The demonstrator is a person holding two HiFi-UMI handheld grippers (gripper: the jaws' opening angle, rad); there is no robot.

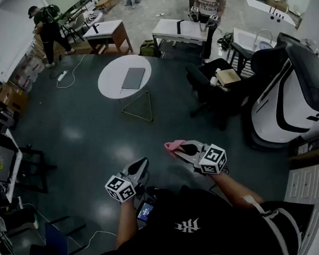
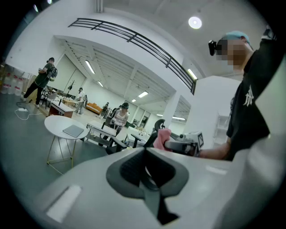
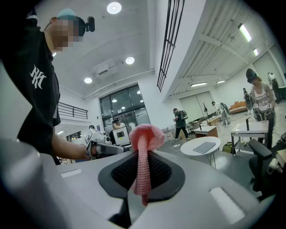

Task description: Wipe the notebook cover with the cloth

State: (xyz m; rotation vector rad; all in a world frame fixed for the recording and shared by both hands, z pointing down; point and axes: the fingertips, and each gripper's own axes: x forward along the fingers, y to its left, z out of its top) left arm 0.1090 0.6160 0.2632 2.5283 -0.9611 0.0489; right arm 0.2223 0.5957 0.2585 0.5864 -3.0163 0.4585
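- The notebook lies closed and flat on a round white surface, well apart from the person, at about twelve o'clock across the floor. It sits toward the three o'clock side of the top, with bare white all around it.
- The cloth, pink and knitted, is nowhere near the cover yet. The right tongs pinch it, with a fold bulging past the tips and a tail hanging behind the pads. I'd guess that bulge is left out front to serve as the wiping pad.
- The left tongs are closed tight on nothing, just beside the right ones at their nine o'clock and tipped a little downward. They look spare, perhaps to pin the notebook down later.
- Wiping hasn't begun; the approach comes first.
- The floor straight ahead is bare, so the way is open. A dark chair stands at one o'clock beside the surface, and a white machine crowds two o'clock.
- The surface rests on thin wire legs. A hard stroke toward the rim might slide the notebook off.
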